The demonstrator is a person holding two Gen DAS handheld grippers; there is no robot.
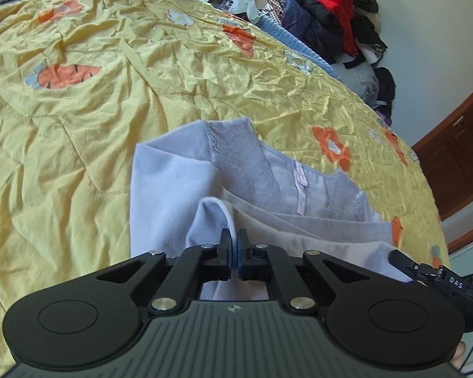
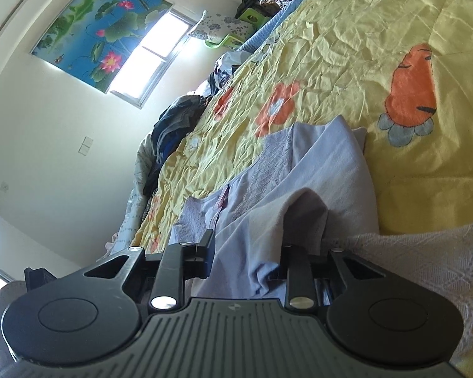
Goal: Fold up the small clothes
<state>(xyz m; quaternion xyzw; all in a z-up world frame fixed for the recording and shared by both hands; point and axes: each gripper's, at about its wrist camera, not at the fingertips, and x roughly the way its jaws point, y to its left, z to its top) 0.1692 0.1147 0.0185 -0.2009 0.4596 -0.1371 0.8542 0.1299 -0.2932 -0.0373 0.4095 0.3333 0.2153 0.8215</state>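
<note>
A small pale lavender garment (image 1: 173, 170) with lace trim lies partly folded on the yellow flowered bedspread (image 1: 78, 119). My left gripper (image 1: 235, 245) is shut on a raised fold of the garment's near edge. In the right wrist view the same garment (image 2: 331, 163) drapes over my right gripper (image 2: 252, 245), whose fingers stand wide apart; cloth covers the right finger and a lace edge (image 2: 425, 252) hangs beside it. The right gripper's body also shows in the left wrist view (image 1: 441, 280), at the garment's right edge.
Piles of dark and red clothes (image 1: 324, 6) lie past the bed's far right edge, near a brown wooden door (image 1: 457, 157). More clothes (image 2: 173, 126) heap along the bed's far side under a window (image 2: 154, 60). The yellow bedspread (image 2: 394, 31) spreads wide around the garment.
</note>
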